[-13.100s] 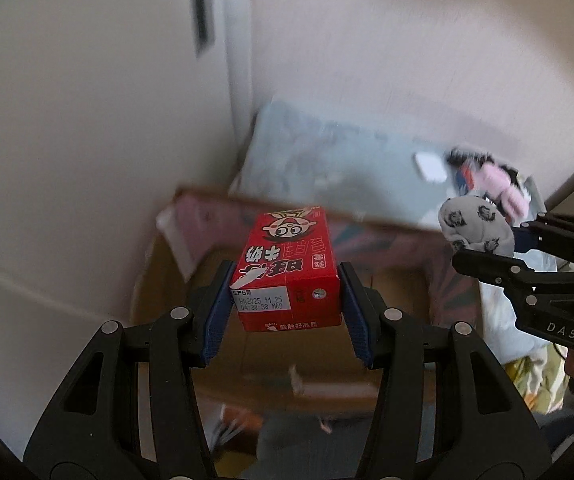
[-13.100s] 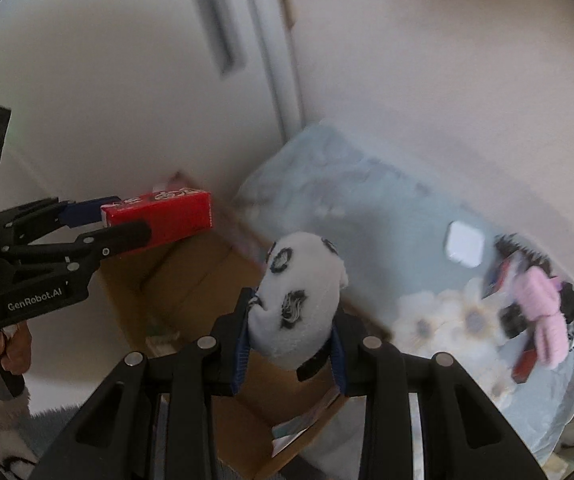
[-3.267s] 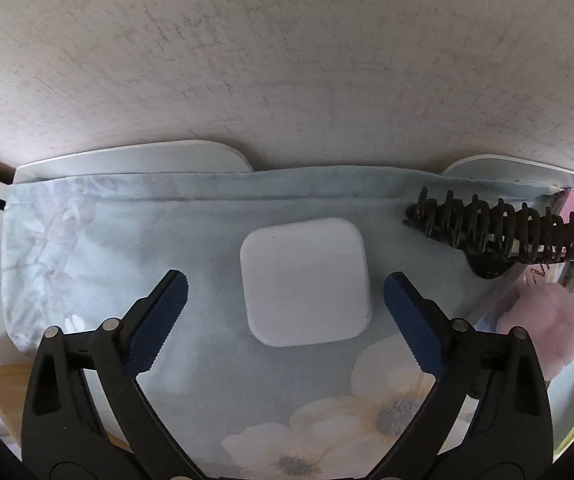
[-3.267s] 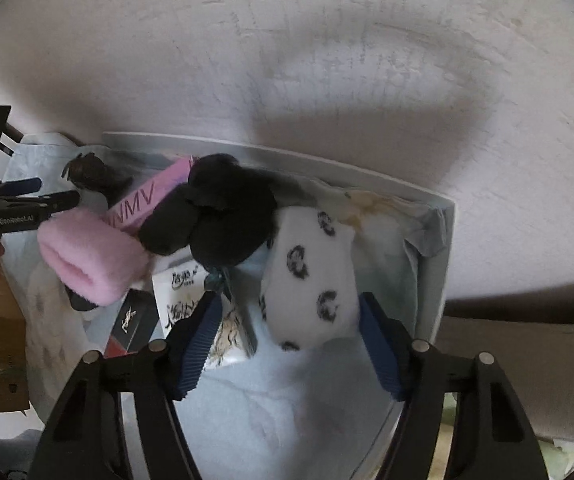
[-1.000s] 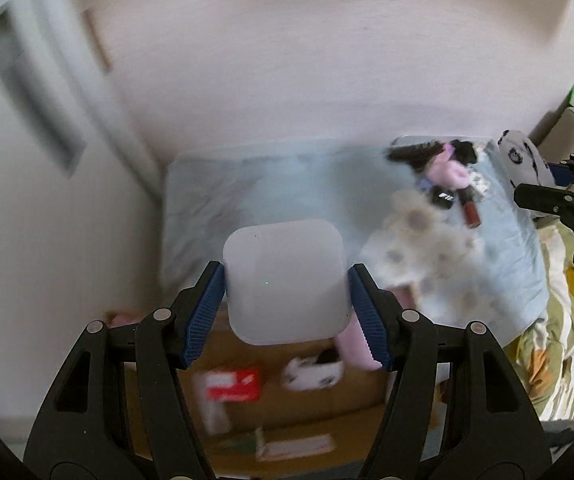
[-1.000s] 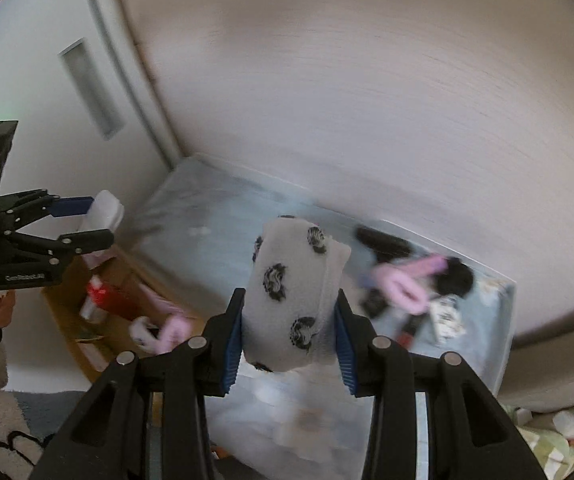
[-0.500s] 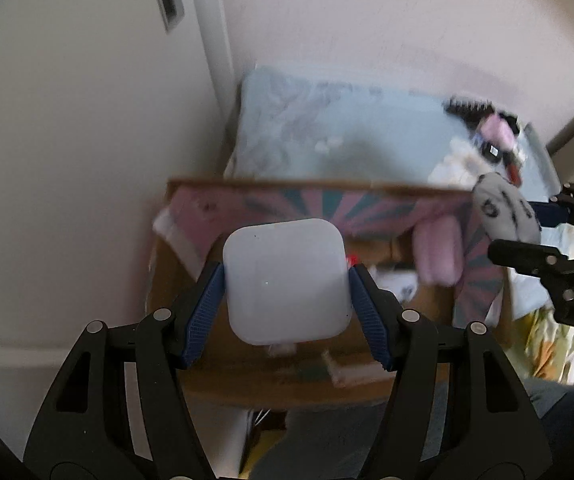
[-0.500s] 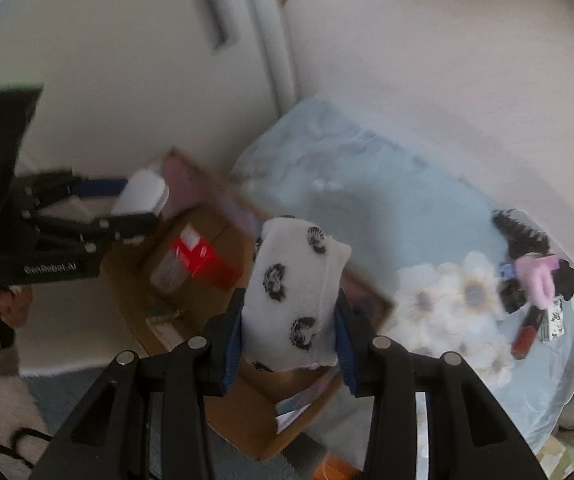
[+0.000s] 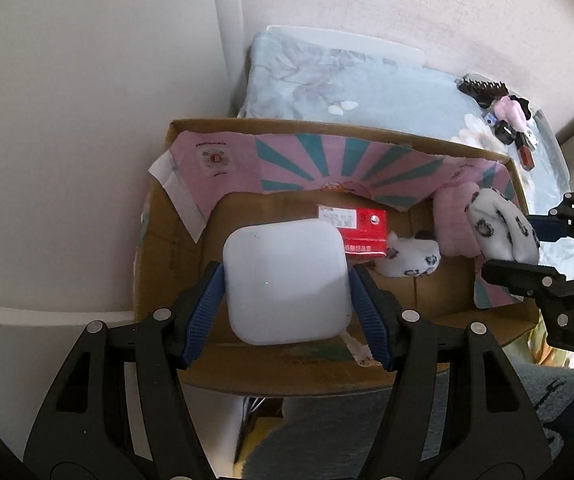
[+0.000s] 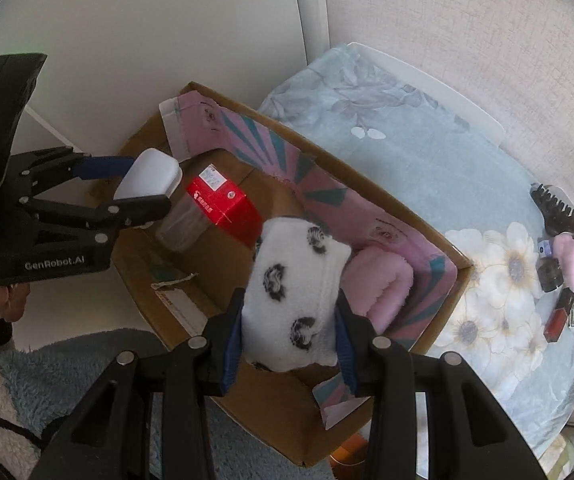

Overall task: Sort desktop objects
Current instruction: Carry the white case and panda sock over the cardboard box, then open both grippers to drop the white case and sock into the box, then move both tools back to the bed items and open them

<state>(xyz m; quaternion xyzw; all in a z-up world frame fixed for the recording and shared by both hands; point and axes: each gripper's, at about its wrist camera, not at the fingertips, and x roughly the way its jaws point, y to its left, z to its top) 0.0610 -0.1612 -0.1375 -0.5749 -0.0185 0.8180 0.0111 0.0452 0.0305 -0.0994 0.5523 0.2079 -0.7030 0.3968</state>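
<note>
**Both grippers loaded and poised above the cardboard box**

On the left, the left gripper (image 9: 285,294) is clamped on a white rounded-square case (image 9: 285,280), its blue pads pressing the case's two opposite sides. The case hangs over the left half of the cardboard box (image 9: 155,240), which stands on the floor just beside the cloth-covered table (image 9: 367,92). Straight below and a little beyond the case lies the red carton (image 9: 363,232), already in the box, with a spotted white sock (image 9: 407,260) and a pink fluffy roll (image 9: 453,220) further right.

On the right, the right gripper (image 10: 289,324) squeezes a second spotted sock roll (image 10: 295,300), whose long axis runs along the fingers. It hovers over the right half of the box, near the pink roll (image 10: 379,288).

The relation that matters is vertical: each held thing sits directly above open box floor, so the drop probably needs only a release or a short lowering, with no sideways travel. The left load is nearer the box's bare left part; the right one would likely land against the pink roll.

Far right, on the table, a black hair claw (image 10: 559,208), a pink scrunchie (image 10: 571,260) and small cosmetics remain unsorted.
</note>
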